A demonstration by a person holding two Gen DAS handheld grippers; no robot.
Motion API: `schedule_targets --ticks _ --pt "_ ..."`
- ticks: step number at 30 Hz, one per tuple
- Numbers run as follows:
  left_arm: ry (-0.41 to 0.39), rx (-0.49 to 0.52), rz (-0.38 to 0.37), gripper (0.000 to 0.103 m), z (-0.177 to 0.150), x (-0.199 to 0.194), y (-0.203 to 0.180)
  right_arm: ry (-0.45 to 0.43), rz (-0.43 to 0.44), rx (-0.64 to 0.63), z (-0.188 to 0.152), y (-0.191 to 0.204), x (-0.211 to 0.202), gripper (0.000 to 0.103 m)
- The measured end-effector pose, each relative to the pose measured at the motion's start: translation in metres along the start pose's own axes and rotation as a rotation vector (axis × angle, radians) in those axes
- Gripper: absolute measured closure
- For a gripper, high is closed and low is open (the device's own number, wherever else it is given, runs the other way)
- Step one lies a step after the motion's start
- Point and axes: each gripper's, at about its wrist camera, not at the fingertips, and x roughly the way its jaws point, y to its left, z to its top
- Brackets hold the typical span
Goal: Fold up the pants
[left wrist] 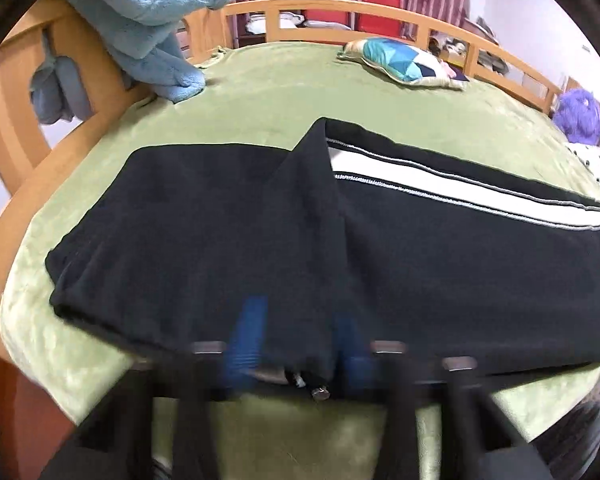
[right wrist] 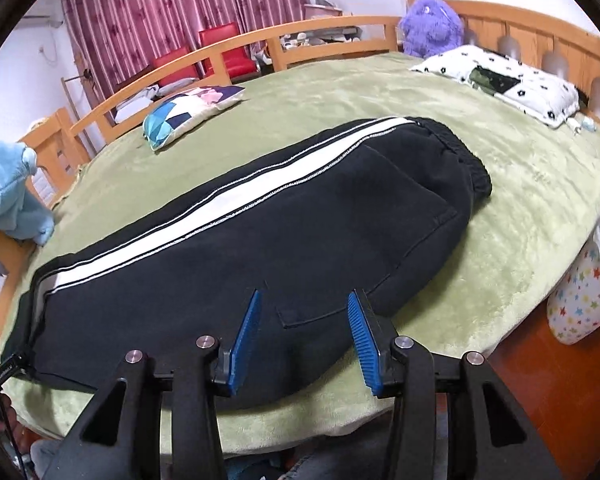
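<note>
Green blanket (right wrist: 519, 184) covers the bed where the black pants (right wrist: 260, 256) lie across the middle, so the left gripper (left wrist: 300, 344), blurry and maybe pinching the near edge, should hold tight while the right gripper (right wrist: 305, 336) waits apart, empty.

The right gripper (right wrist: 305, 340) points forward and down. Its two blue pads (right wrist: 246, 340) stand clearly apart, tilted away from each other toward the tips, and they press on nothing. The left gripper (left wrist: 300, 348) also points down and is blurred. Its blue pads (left wrist: 246, 340) stand closer together, with a fold of black cloth between them.
</note>
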Motion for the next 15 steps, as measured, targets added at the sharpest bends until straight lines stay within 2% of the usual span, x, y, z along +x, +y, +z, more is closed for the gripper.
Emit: schedule_targets --ticks 1,2,3,5,7,10,12,15 --pt "-0.01 -0.011 -0.025 0.087 0.003 -0.002 0.005 0.001 -0.008 0.005 0.001 0.001 0.002 0.058" --pt "-0.037 -0.022 -0.039 0.088 0.008 -0.009 0.011 0.013 -0.018 0.02 0.002 0.002 0.006 0.058" --pt "-0.072 -0.019 -0.023 0.089 0.016 -0.016 0.016 0.028 -0.014 0.029 0.002 0.003 0.009 0.058" --pt "-0.162 -0.004 0.066 0.09 0.035 -0.032 0.029 0.047 0.012 0.022 0.002 0.008 0.015 0.058" --pt "-0.202 -0.028 0.102 0.09 0.058 -0.037 0.048 0.038 -0.017 -0.004 0.0 0.015 0.018 0.058" --pt "-0.203 -0.098 0.138 0.09 0.098 -0.027 0.081 0.046 -0.041 -0.025 0.0 0.022 0.025 0.058" --pt "-0.196 -0.1 0.15 0.089 0.122 -0.017 0.093 0.067 -0.046 -0.03 0.002 0.029 0.03 0.058" --pt "-0.208 -0.101 0.152 0.081 0.153 -0.01 0.101 0.047 -0.064 -0.058 0.004 0.039 0.026 0.058"
